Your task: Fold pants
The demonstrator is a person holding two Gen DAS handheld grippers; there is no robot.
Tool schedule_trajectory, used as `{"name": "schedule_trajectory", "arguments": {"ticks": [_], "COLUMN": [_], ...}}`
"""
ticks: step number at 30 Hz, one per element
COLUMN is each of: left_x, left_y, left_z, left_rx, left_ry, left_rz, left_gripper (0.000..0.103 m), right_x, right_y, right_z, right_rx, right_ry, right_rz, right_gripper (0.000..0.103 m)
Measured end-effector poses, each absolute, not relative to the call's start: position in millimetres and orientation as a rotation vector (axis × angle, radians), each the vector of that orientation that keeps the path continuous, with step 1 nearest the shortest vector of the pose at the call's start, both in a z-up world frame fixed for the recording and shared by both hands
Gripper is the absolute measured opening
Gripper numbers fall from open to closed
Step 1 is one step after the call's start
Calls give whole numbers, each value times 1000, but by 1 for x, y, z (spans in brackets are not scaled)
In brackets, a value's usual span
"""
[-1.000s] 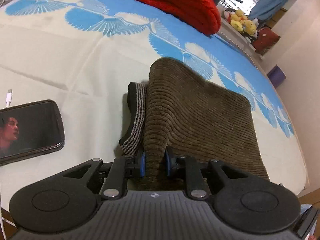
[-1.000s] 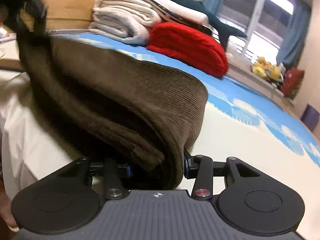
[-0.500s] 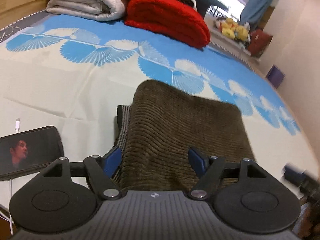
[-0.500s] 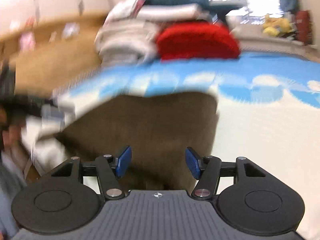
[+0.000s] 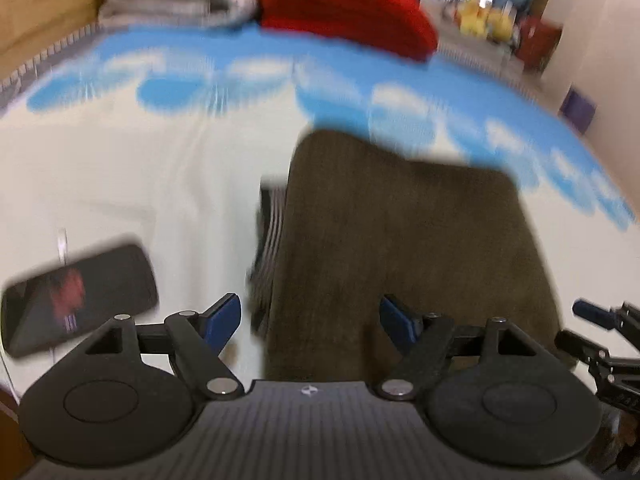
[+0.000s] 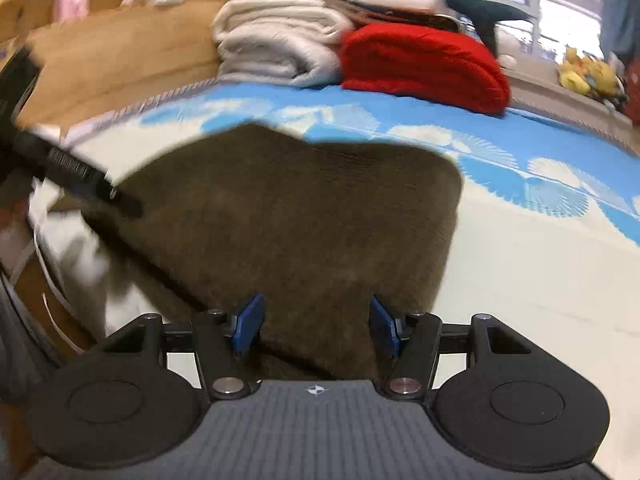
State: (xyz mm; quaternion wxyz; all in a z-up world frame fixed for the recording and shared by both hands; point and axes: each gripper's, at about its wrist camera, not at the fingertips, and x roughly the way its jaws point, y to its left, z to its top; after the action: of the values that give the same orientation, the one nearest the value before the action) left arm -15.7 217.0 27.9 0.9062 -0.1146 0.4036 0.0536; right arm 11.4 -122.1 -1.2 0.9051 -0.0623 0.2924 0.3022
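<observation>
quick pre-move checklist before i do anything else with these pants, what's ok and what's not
1. Left gripper let go: ok. Its jaws have just been opening, and its pads stand clear on either side of the brown pants.
2. Right gripper let go: ok. Its jaws have just been opening, with no pad pressing on the cloth.
3. Pants folded and lying on the bed sheet: ok, one compact stack.
4. Edges squared: not ok. A striped waistband sticks out on the left.
5. Phone clear of the pants: ok, apart from them.
6. Top surface free of wrinkles: cannot tell, both views are blurred.
</observation>
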Motion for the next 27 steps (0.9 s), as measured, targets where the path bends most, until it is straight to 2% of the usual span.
{"name": "schedule_trajectory", "arguments": {"ticks": [2, 5, 8, 15, 22, 27], "left_x": [-5, 25, 35, 39, 56, 61], "left_y": [218, 216, 217, 229, 235, 234], "left_z": [38, 21, 0, -3, -14, -17], "left_rx": [-240, -203, -223, -274, -303, -305], "left_ry": [787, 852, 900, 877, 901, 908], "left_rz": [139, 167, 175, 153, 139, 135], "left_gripper": [83, 84, 83, 85, 94, 96], "right_x": [14, 24, 17, 53, 115, 126], "right_y": [-126, -113, -110, -141, -170, -153], "right_z": [5, -19, -29, -12, -55, -57], "right_rx": [-125, -255, -262, -4, 350, 314], "right_ry": [567, 691, 622, 663, 1012, 1001], "right_rz": [619, 679, 659, 556, 513, 580], "right_gripper": [70, 70, 70, 78, 82, 85]}}
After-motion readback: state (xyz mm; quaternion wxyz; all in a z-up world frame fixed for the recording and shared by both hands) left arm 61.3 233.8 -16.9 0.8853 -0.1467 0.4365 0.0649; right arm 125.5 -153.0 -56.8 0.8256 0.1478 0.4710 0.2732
